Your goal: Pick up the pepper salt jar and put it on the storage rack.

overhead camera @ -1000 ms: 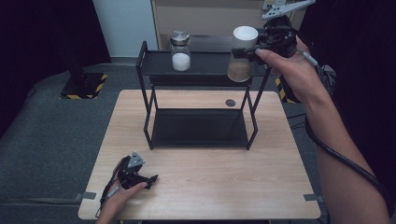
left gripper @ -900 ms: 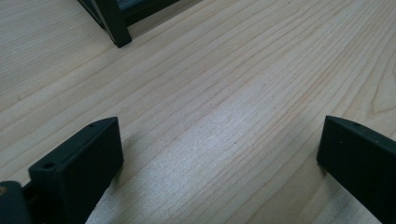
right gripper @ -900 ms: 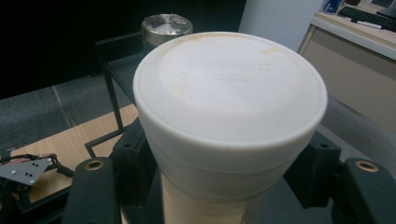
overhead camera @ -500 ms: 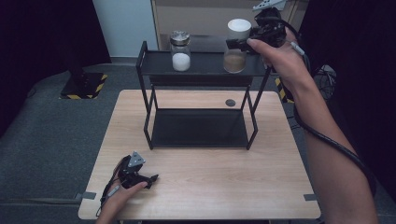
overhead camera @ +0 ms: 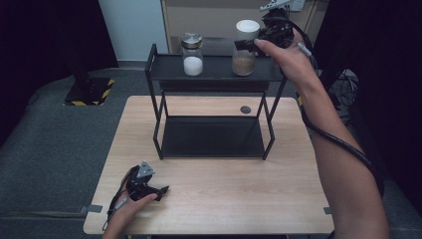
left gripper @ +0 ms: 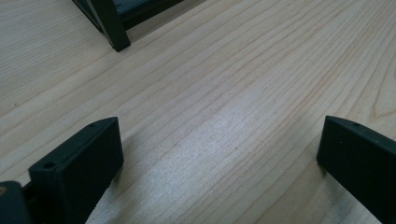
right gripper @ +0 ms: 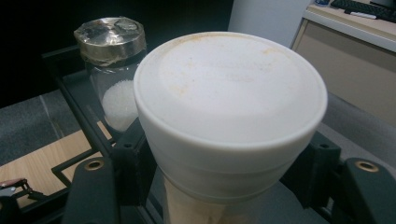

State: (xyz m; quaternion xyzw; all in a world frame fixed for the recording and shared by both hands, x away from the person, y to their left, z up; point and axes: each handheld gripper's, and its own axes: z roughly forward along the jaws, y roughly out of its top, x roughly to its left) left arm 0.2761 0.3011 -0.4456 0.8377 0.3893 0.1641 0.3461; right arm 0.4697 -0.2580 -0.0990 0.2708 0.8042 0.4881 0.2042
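1. The right gripper (overhead camera: 249, 44) is up high at the back, over the right part of the top shelf of the black rack (overhead camera: 164, 74).
2. Its two black jaws are squeezed tight on a jar with a white lid (right gripper: 231, 112), just under the lid.
3. In the high view this jar (overhead camera: 244, 50) has brown powder inside. Its bottom is at the top shelf, but I cannot tell if it rests there or hangs just above.
4. A second jar with a shiny metal lid (overhead camera: 192, 55) stands on the same shelf, on the left part. It has white powder at the bottom.
5. The two jars are near each other but do not touch.
6. In the right gripper view the shiny-lid jar (right gripper: 112, 70) sits behind the white lid.
7. The left gripper (overhead camera: 161, 190) lies low on the wooden table (overhead camera: 239, 199), near the front left corner, with a hand on it.
8. In the left gripper view its jaws stand wide apart with bare wood between them. It holds nothing.
9. A small dark round spot (overhead camera: 245, 109) is on the table behind the rack's lower shelf.
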